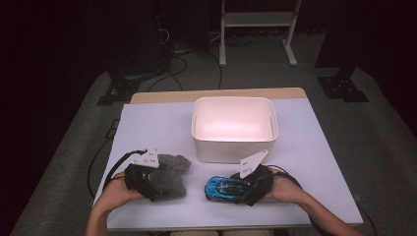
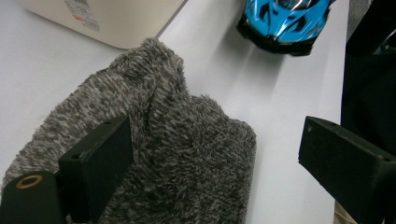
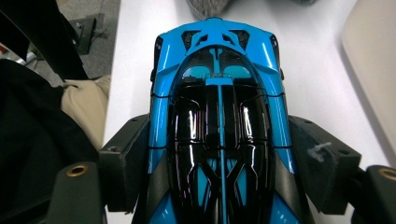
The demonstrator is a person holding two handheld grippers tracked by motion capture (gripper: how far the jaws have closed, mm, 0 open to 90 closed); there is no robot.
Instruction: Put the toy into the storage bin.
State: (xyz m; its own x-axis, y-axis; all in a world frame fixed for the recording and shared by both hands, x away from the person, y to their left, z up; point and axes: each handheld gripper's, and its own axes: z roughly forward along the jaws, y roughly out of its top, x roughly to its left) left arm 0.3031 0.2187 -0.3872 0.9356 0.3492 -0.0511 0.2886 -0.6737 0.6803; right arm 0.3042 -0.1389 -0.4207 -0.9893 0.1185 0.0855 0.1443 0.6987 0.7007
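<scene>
Right gripper view has the right gripper (image 3: 219,158) with its 2 jaws pressed against both flanks of the blue toy car (image 3: 217,107), which sits on the desk (image 3: 308,70). Nearby on the same desk, the left gripper (image 2: 210,154) hangs with jaws wide apart, one above the grey fuzzy cloth (image 2: 154,149), gripping nothing. Behind both stands a white tub (image 1: 234,147).
</scene>
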